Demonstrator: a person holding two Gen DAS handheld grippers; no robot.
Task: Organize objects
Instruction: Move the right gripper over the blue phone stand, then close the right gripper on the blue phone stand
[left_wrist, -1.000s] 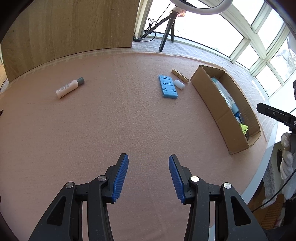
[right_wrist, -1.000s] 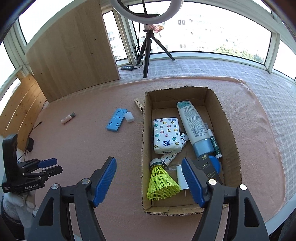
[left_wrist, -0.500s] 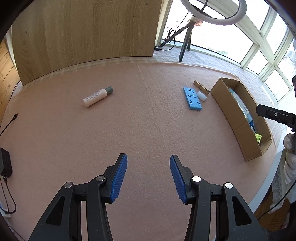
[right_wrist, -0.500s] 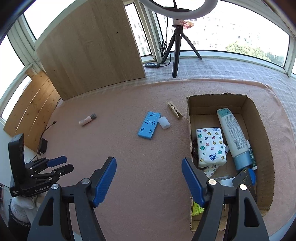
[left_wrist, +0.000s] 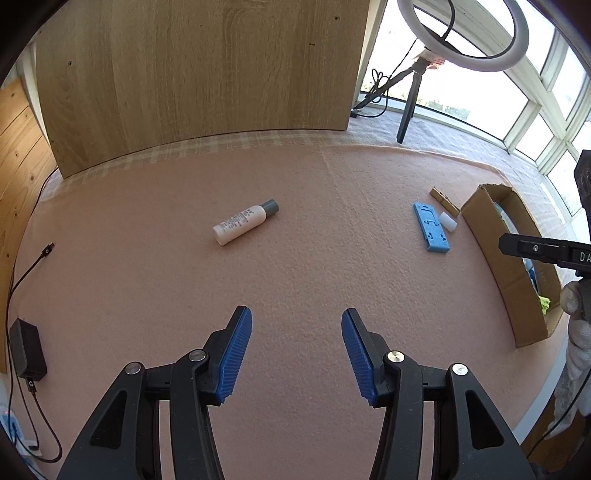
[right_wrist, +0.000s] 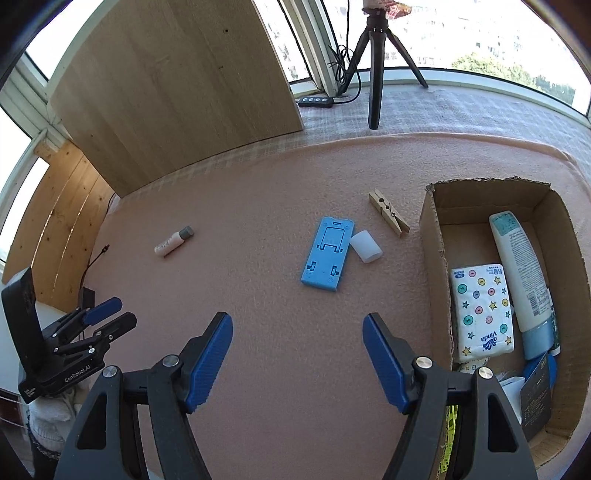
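Note:
On the pink mat lie a small white bottle with a grey cap (left_wrist: 244, 222) (right_wrist: 173, 241), a blue phone stand (left_wrist: 431, 227) (right_wrist: 328, 259), a small white cap (left_wrist: 447, 221) (right_wrist: 365, 246) touching it, and a wooden clothespin (left_wrist: 444, 200) (right_wrist: 388, 212). A cardboard box (left_wrist: 511, 273) (right_wrist: 434, 236) at the right holds a tissue pack (right_wrist: 482, 312), a lotion bottle (right_wrist: 521, 266) and other items. My left gripper (left_wrist: 295, 354) is open and empty, short of the bottle. My right gripper (right_wrist: 297, 360) is open and empty, short of the phone stand.
A wooden panel (left_wrist: 199, 74) stands behind the mat. A ring-light tripod (right_wrist: 376, 62) and power strip (right_wrist: 316, 102) are at the back. A black adapter with cable (left_wrist: 26, 349) lies at the mat's left edge. Windows surround the far side.
Both grippers have swung left. The left now faces the white bottle instead of the box side. The right has moved off the box and faces the blue phone stand. Both stay open.

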